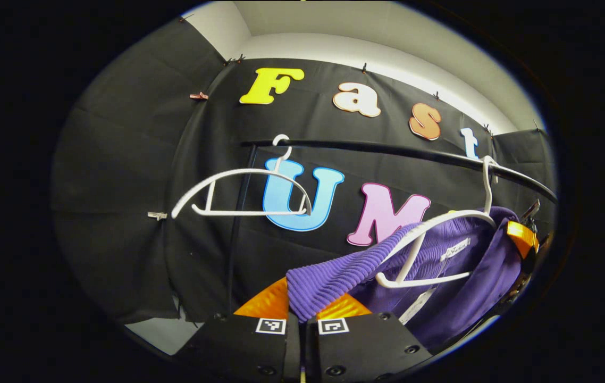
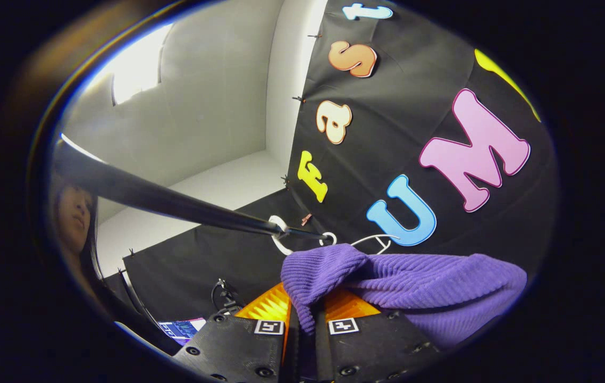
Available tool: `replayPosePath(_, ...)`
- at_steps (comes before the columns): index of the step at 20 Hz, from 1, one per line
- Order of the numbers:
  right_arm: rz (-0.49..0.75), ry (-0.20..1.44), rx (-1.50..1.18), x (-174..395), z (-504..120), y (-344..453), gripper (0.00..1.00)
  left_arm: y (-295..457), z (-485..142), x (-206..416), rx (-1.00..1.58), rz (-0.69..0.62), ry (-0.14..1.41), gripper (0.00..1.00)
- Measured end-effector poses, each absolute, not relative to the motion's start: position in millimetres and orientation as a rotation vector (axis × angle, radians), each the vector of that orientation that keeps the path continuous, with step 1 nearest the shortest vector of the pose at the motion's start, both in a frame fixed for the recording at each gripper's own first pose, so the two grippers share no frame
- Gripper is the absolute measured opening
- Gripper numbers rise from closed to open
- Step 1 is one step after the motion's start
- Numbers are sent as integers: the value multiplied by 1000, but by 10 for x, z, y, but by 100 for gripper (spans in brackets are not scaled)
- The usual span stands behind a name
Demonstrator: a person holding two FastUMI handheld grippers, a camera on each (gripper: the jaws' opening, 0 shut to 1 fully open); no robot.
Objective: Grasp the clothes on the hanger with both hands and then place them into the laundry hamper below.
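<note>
While purple sweater (image 1: 440, 266) hangs off hanger (image 1: 430, 239), L gripper (image 1: 302, 306) & R gripper (image 2: 302, 303) jaws clamp its edges.

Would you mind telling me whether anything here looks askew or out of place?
The purple ribbed knit garment hangs lopsided on its white plastic hanger: one shoulder is pulled off toward the left gripper, baring that hanger arm.

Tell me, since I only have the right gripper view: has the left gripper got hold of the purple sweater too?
Observer: Yes. In the left gripper view, the left gripper is shut on a fold of the purple sweater.
Operator: Is the sweater off its hanger?
Observer: No. It hangs on the white hanger, which is hooked over the rail.
</note>
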State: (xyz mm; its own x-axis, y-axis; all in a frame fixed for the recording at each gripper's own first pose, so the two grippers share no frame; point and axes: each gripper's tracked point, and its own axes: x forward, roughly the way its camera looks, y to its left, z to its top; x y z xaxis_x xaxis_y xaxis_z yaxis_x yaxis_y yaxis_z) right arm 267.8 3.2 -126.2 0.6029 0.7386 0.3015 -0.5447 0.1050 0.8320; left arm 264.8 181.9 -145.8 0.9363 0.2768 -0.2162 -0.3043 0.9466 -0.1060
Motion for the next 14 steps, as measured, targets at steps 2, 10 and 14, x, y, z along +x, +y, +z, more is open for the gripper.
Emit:
replayPosePath(2, 959, 203, 1107, 2665, -1248, 11, 16, 1830, -1499, 2760, -236, 240, 226, 8)
replayPosePath(10, 981, 217, 1058, 2633, -1261, 111, 16, 1895, -1755, 2945, -292, 166, 334, 8)
replayPosePath(14, 935, 202, 1143, 2735, -1298, -69, 16, 1583, -2004, 2846, -249, 208, 351, 8)
